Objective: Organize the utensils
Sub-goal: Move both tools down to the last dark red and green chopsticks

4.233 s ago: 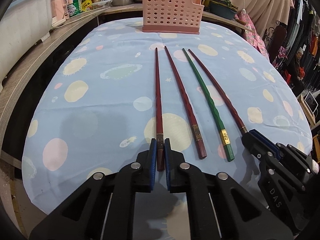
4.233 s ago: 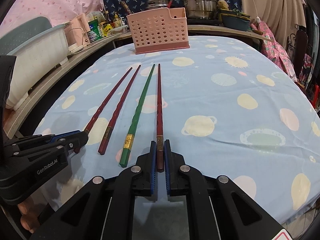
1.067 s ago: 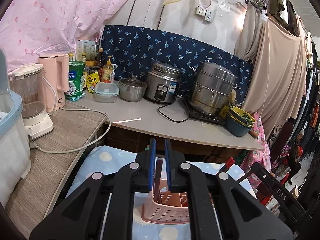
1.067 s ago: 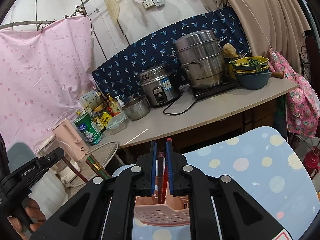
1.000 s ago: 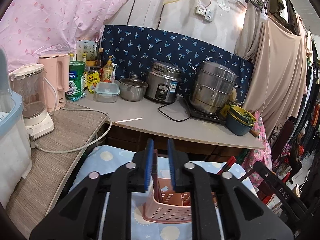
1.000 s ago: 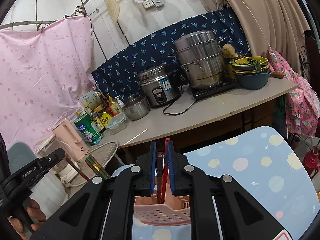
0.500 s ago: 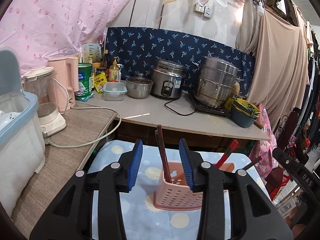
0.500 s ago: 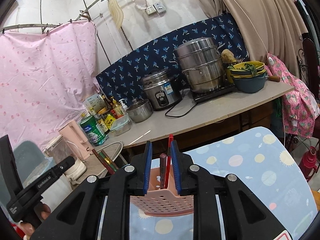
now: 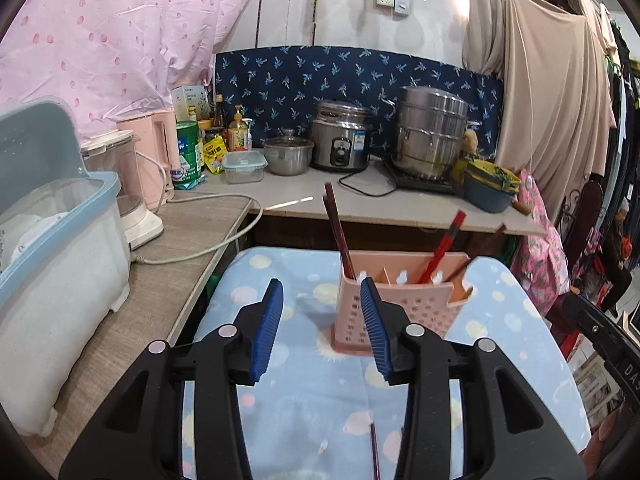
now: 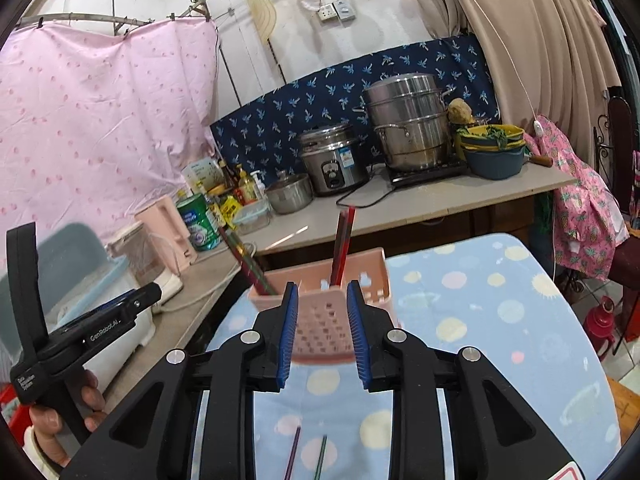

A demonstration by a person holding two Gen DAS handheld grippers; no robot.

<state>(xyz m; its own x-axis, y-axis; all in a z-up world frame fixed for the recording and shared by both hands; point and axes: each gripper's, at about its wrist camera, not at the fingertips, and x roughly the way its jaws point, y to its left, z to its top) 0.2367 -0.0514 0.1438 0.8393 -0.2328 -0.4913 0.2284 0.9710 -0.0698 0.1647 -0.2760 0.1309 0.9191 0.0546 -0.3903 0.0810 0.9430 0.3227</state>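
A pink perforated basket (image 9: 404, 308) (image 10: 374, 276) stands on the far part of the blue spotted tablecloth (image 9: 304, 412). Chopsticks stand in it: a dark red one (image 9: 338, 232) leans at its left end, and a red one (image 9: 444, 242) (image 10: 344, 240) stands further right. Short of the basket, my left gripper (image 9: 322, 332) has its jaws opening with nothing between them. My right gripper (image 10: 322, 336) is the same, its jaws opening and nothing in them. A dark red chopstick (image 10: 294, 452) and a green one (image 10: 320, 456) lie on the cloth below it.
A wooden counter behind the basket carries a rice cooker (image 9: 340, 142), a steel steamer pot (image 9: 434, 132) and blue bowls (image 9: 490, 196). A side counter on the left holds a blender (image 9: 120, 184) and a blue-lidded bin (image 9: 48, 256). A hand holds the left gripper's handle (image 10: 60, 416).
Both grippers were shut on chopsticks over the basket. They have since opened and drawn back toward me, and the chopsticks now stand in the basket.
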